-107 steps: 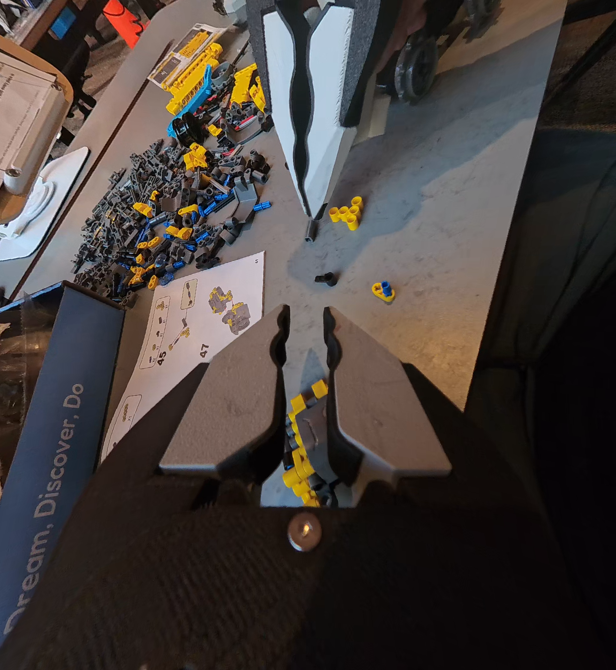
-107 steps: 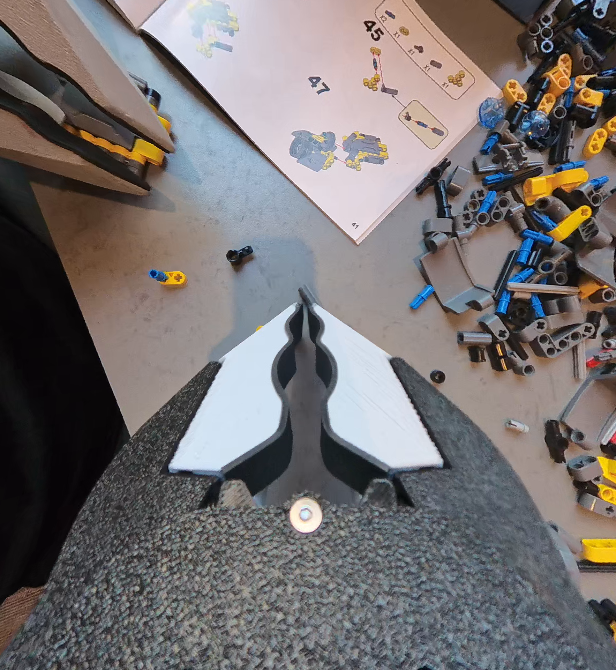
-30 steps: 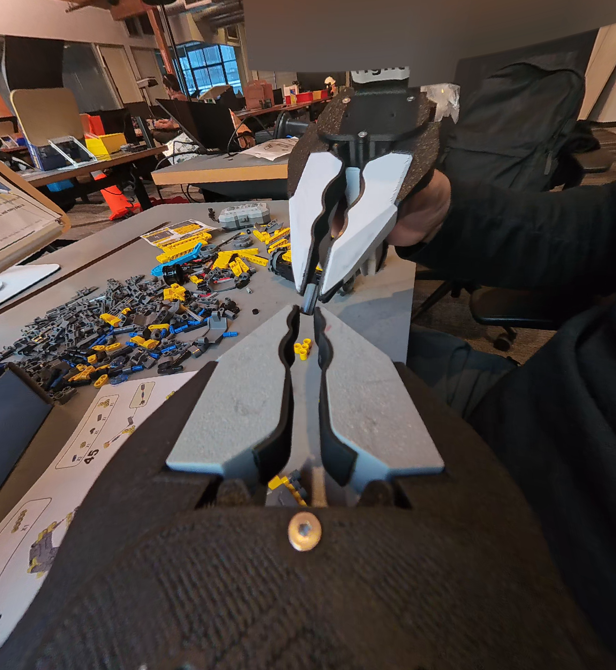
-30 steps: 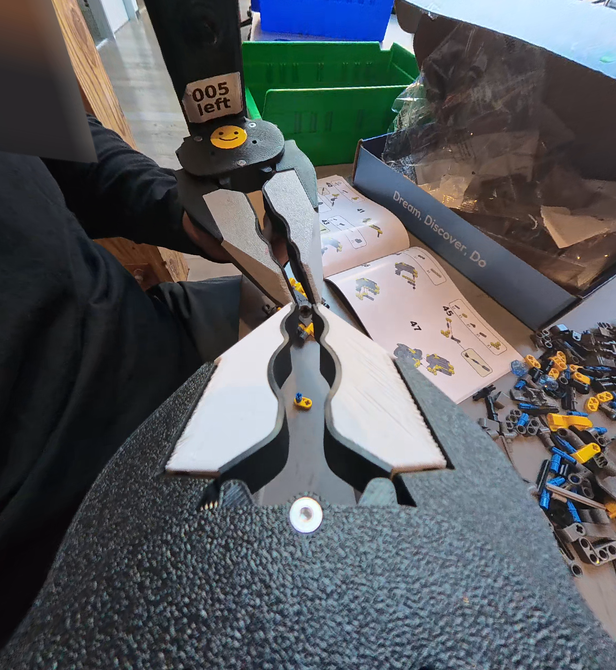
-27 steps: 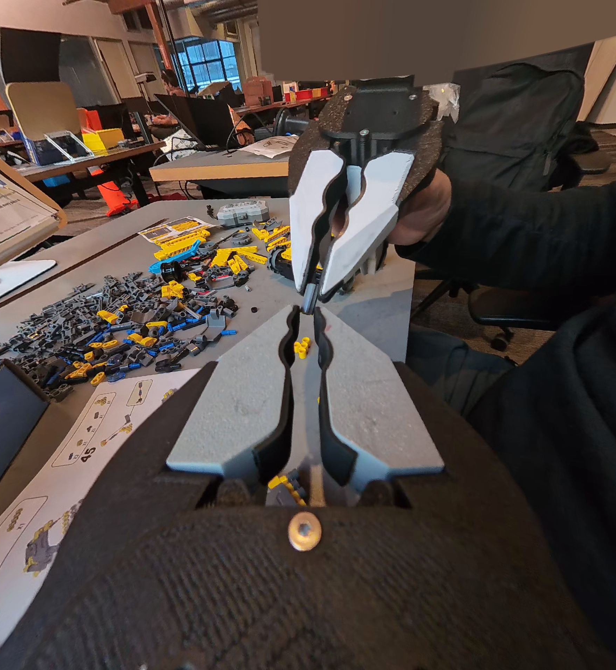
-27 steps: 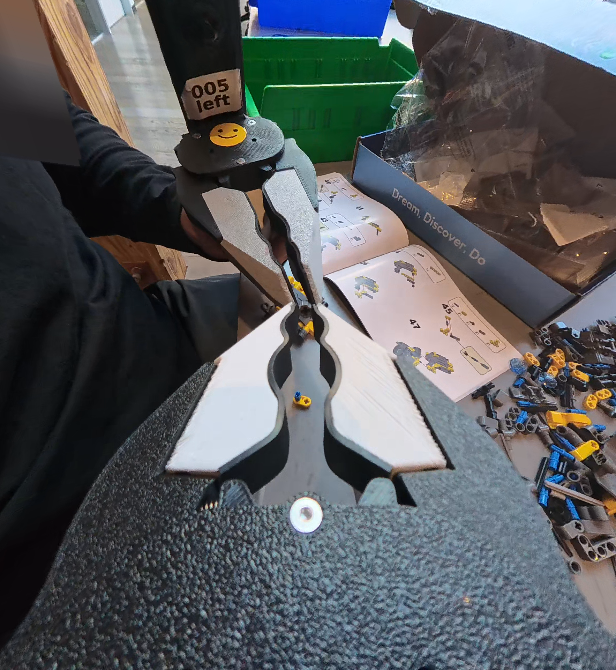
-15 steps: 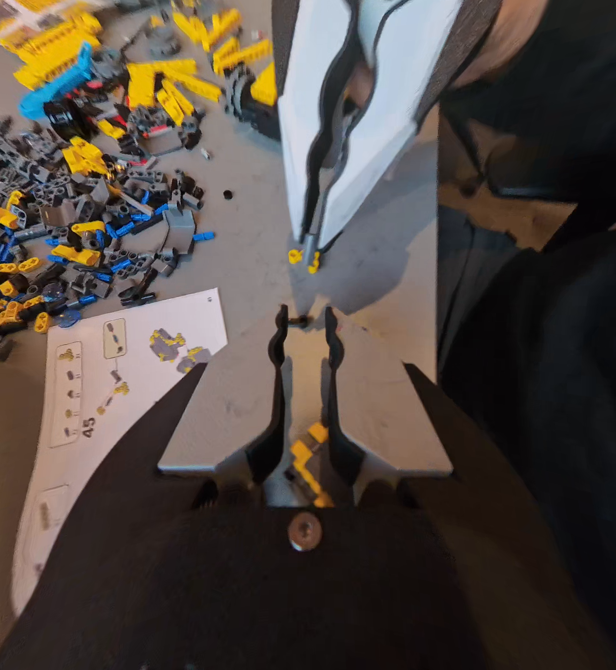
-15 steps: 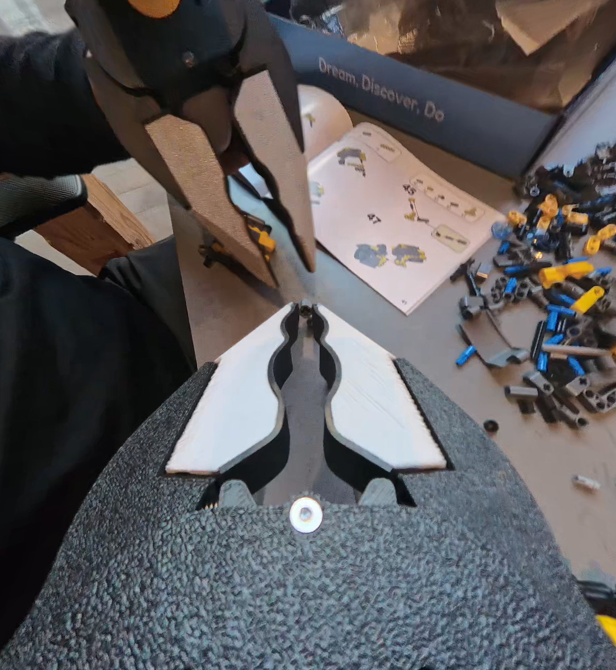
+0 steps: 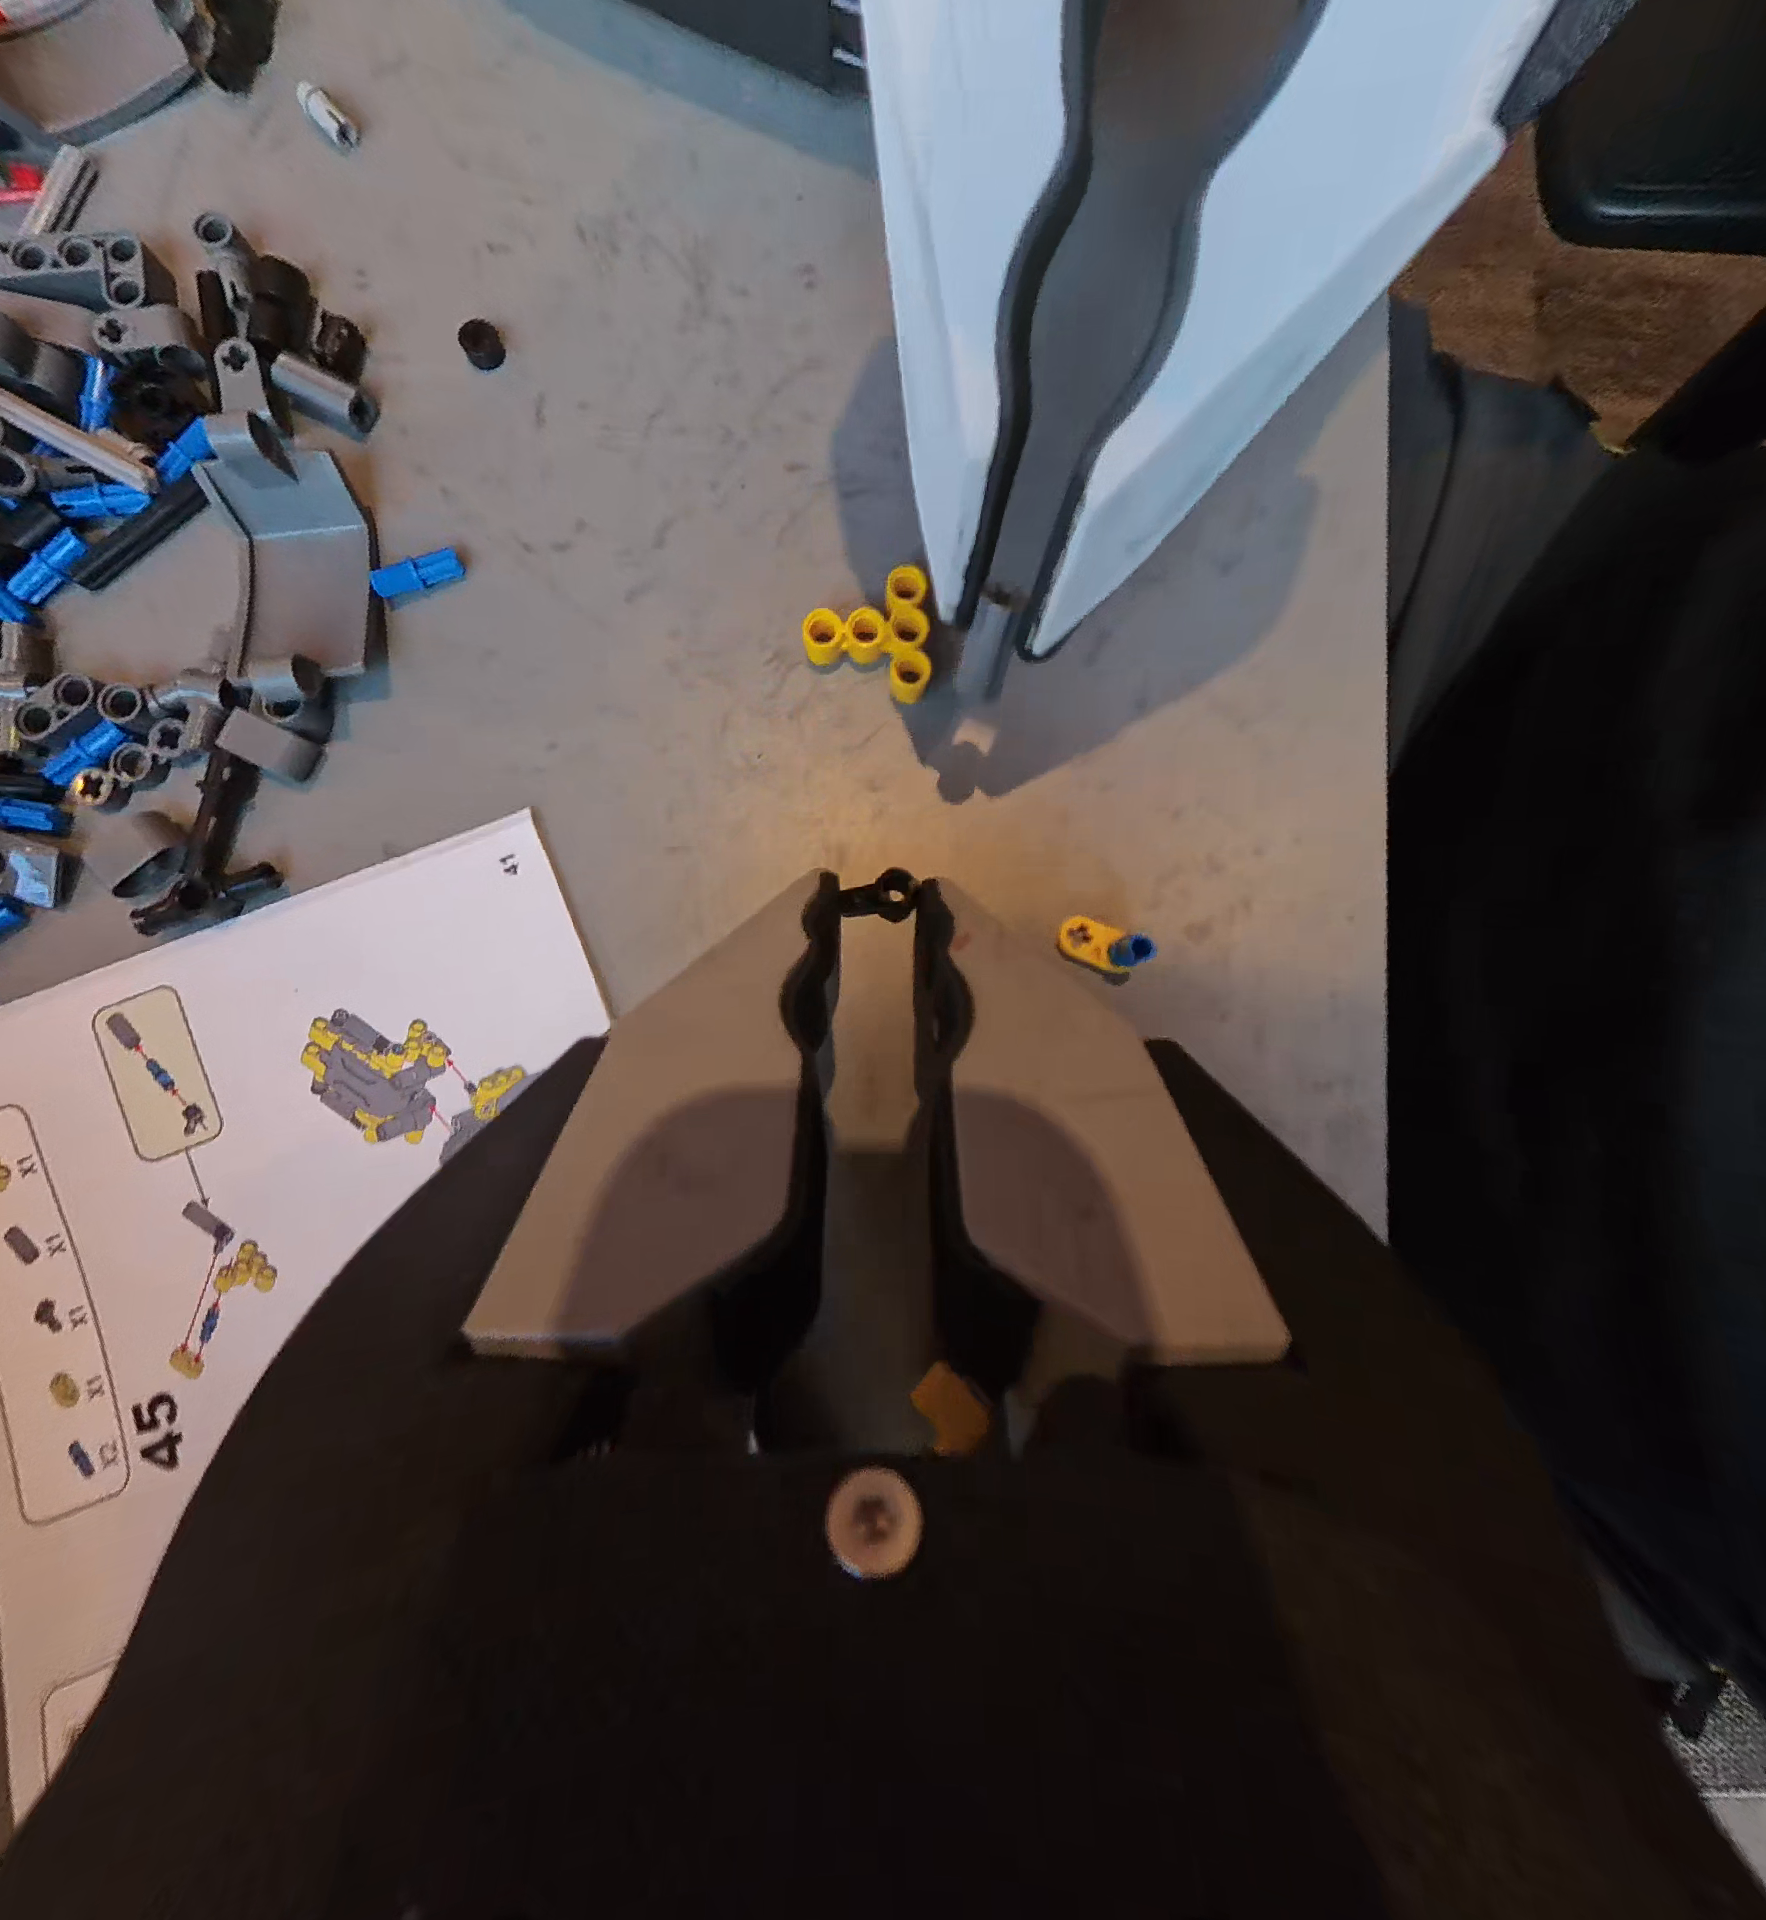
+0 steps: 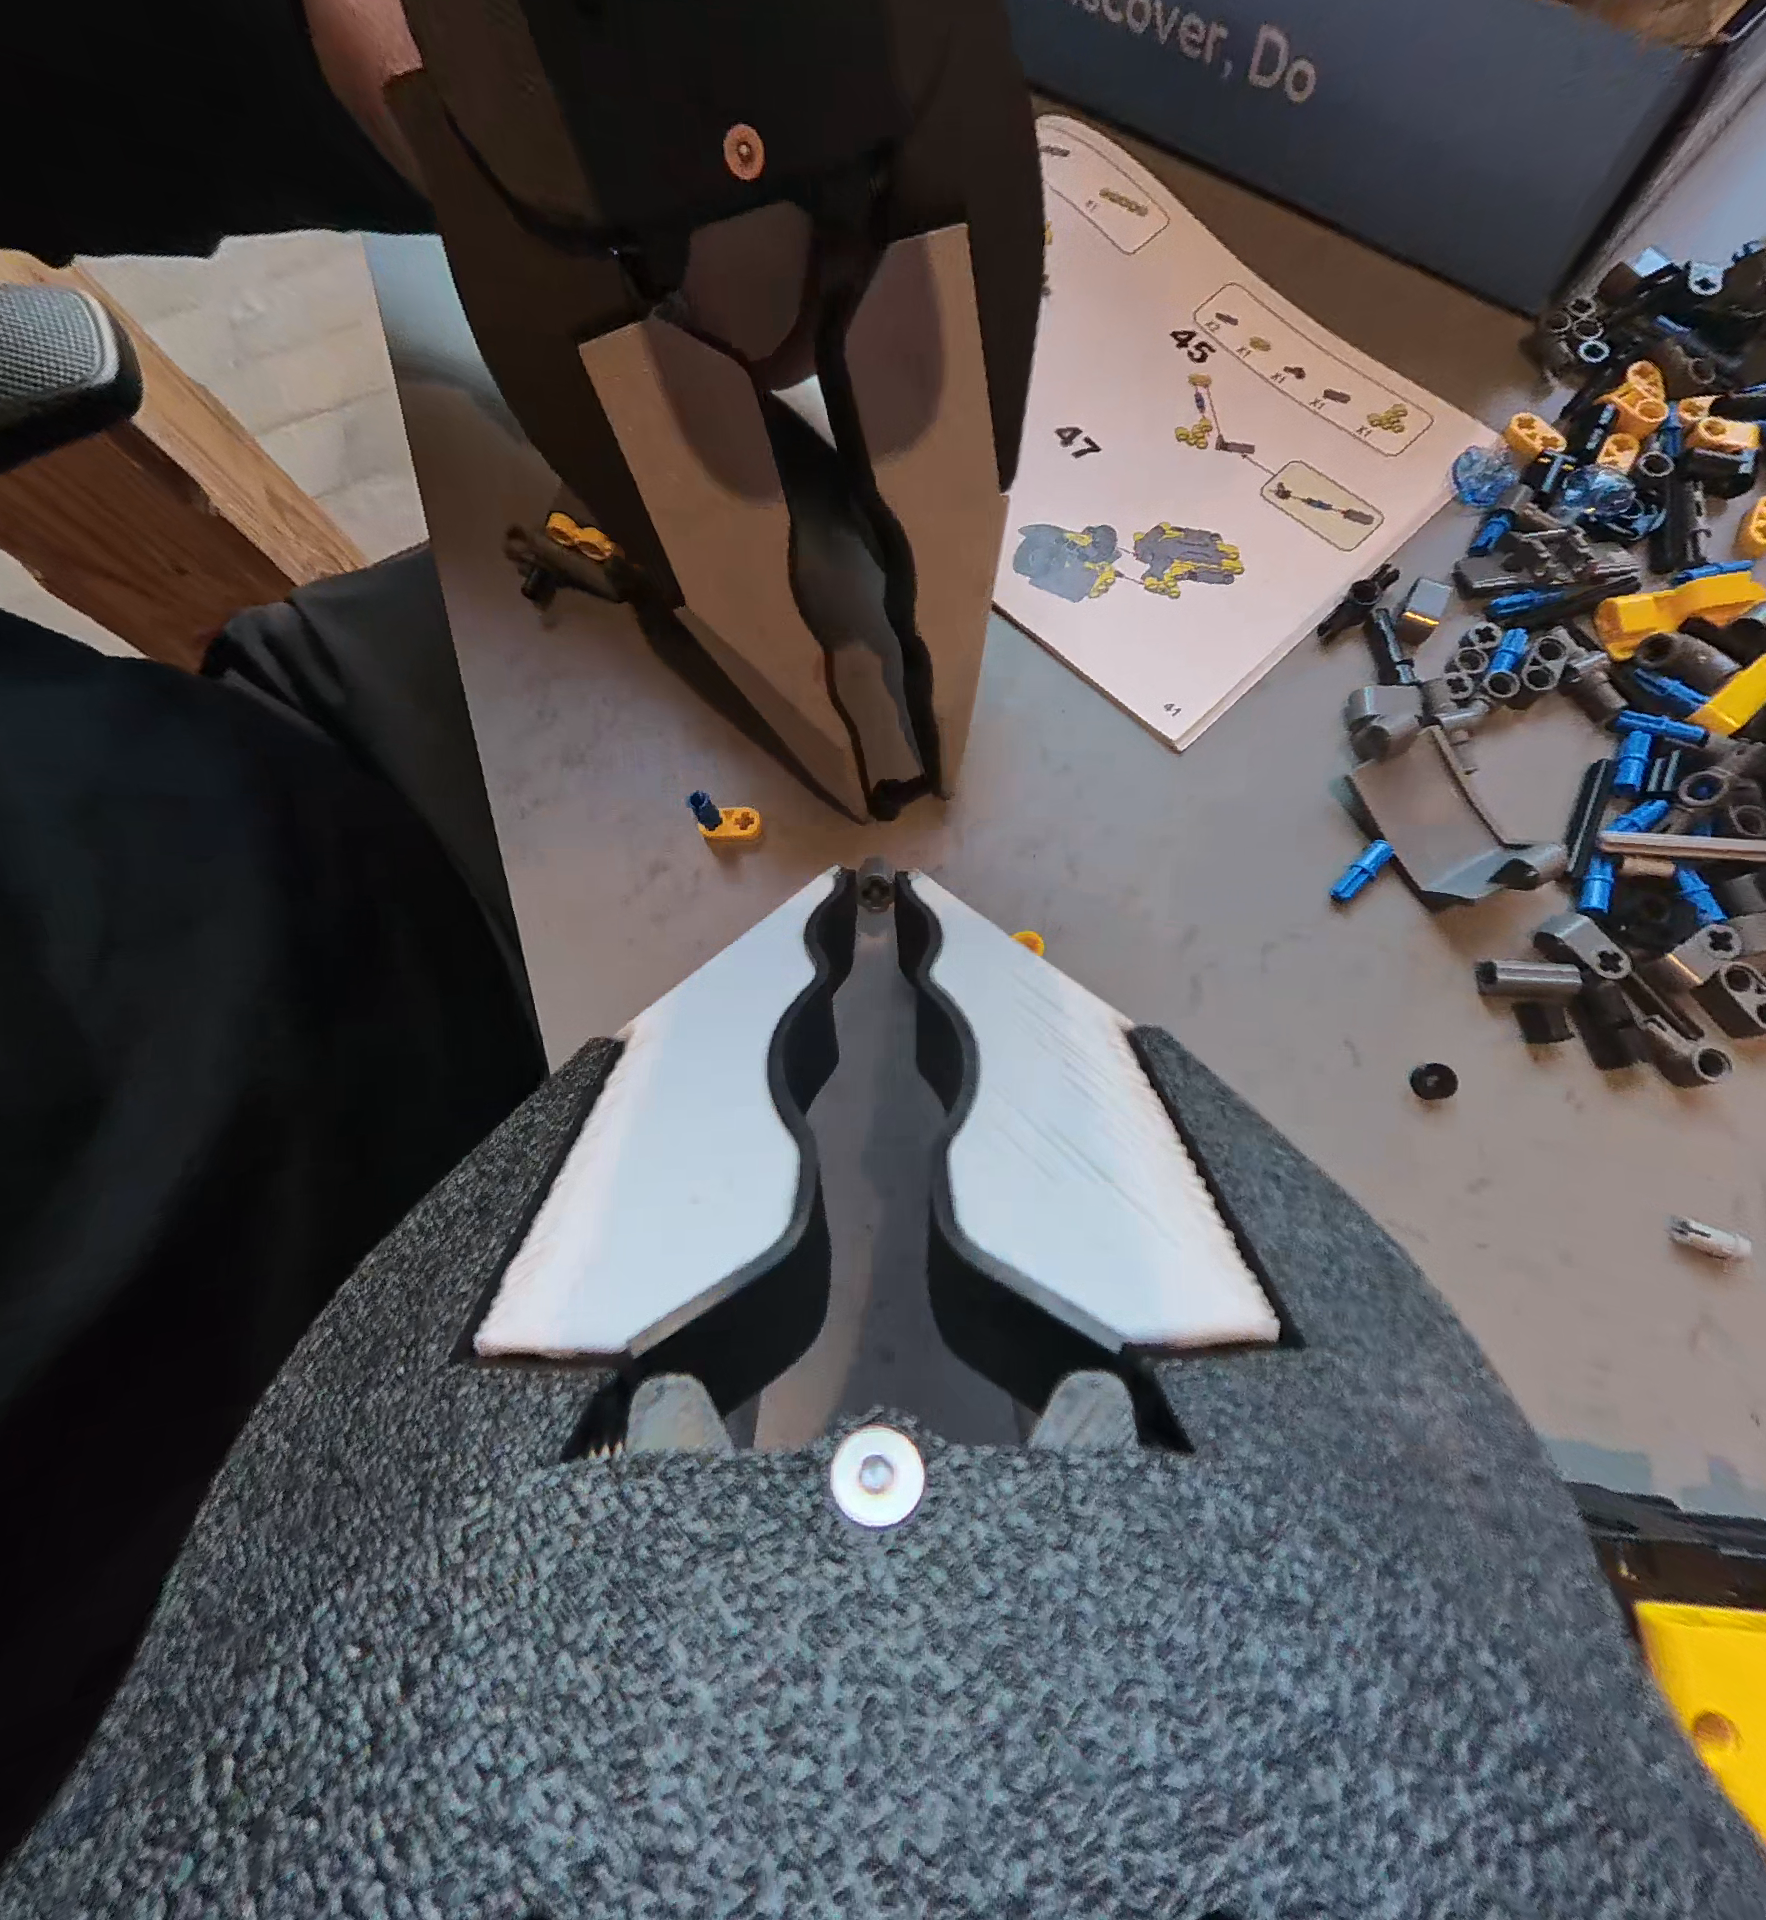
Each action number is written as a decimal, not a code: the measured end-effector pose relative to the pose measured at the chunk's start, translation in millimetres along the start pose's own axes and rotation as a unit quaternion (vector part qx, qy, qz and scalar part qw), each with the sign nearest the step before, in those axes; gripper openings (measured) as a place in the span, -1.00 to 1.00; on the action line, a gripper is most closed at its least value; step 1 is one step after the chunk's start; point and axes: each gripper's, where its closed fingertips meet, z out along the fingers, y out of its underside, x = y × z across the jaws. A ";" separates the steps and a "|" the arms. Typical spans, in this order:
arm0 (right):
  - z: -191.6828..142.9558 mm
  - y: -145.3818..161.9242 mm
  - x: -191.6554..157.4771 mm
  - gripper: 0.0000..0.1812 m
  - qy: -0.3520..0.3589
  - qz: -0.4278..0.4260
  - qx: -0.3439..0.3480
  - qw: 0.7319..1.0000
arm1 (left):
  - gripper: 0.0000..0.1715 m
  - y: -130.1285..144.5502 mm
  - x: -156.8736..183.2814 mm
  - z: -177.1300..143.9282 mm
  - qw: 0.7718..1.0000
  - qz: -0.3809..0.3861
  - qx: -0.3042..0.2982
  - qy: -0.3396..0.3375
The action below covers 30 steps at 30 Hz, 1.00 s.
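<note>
My left gripper [image 9: 881, 896] is down at the grey table [image 9: 650, 436], its grey fingers closed on a small black connector [image 9: 891, 894]. It also shows in the right wrist view [image 10: 894, 795]. My right gripper [image 10: 874, 878] has white fingers shut on a short grey tube [image 10: 874, 883]. In the left wrist view the right gripper [image 9: 991, 629] holds the tube [image 9: 983, 655] upright just above the table, beside a yellow T-shaped piece [image 9: 879, 634]. A small yellow piece with a blue pin [image 9: 1102, 940] lies just right of my left fingertips. A yellow and dark assembly [image 10: 567, 545] lies behind the left gripper.
An open instruction booklet [image 9: 235, 1091] lies left of the left gripper. A heap of grey, black, blue and yellow parts [image 9: 79, 520] covers the table's left side. A dark blue box [image 10: 1378, 125] stands beyond the booklet. The table edge [image 9: 1383, 727] runs close on the right. The grippers' ends are close to 5 cm from one another.
Both grippers dropped from a raised tip-to-tip pose to the table. The left let go of the yellow and grey assembly and closed on the black connector. The right kept the grey tube.
</note>
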 end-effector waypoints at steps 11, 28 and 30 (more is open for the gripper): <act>1.8 0.3 -2.0 -0.93 -0.011 -0.004 -0.002 1.000 | -0.69 -3.0 10.2 -0.7 0.999 0.041 0.006 0.019; 9.1 6.6 7.0 -0.94 -0.002 -0.008 -0.036 0.999 | -0.62 32.8 8.5 -90.1 0.986 -0.093 0.098 -0.098; 12.3 7.4 6.3 -0.94 -0.006 -0.012 -0.043 0.999 | -0.61 33.1 12.4 -87.8 0.981 -0.111 0.114 -0.111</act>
